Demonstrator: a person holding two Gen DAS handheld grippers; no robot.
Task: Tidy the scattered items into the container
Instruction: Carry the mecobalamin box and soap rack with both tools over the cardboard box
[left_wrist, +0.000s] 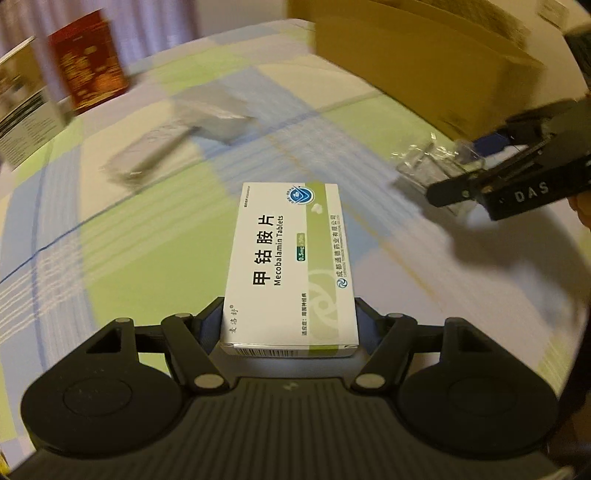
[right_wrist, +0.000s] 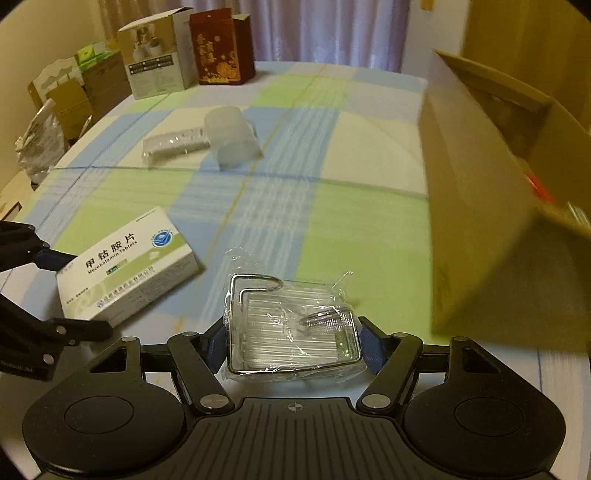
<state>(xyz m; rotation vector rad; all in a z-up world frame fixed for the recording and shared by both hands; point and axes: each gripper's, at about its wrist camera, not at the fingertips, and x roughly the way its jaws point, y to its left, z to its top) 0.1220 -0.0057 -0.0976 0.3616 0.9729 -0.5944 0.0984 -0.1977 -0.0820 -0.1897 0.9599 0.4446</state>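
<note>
Left hand-held gripper (left_wrist: 290, 325): I grip the tablet box (left_wrist: 291, 266).
Right hand-held gripper (right_wrist: 293, 339): I grip the wrapped wire holder (right_wrist: 291, 325).
Cardboard box (right_wrist: 491, 229): right, open.

Left claw (left_wrist: 290, 325) grips the tablet box (left_wrist: 290, 266).

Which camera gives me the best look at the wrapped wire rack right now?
The right wrist view: the wrapped wire rack sits sharp and central between that gripper's fingers. The left wrist view shows it only small, blurred, at the right edge beside the cardboard box.
</note>
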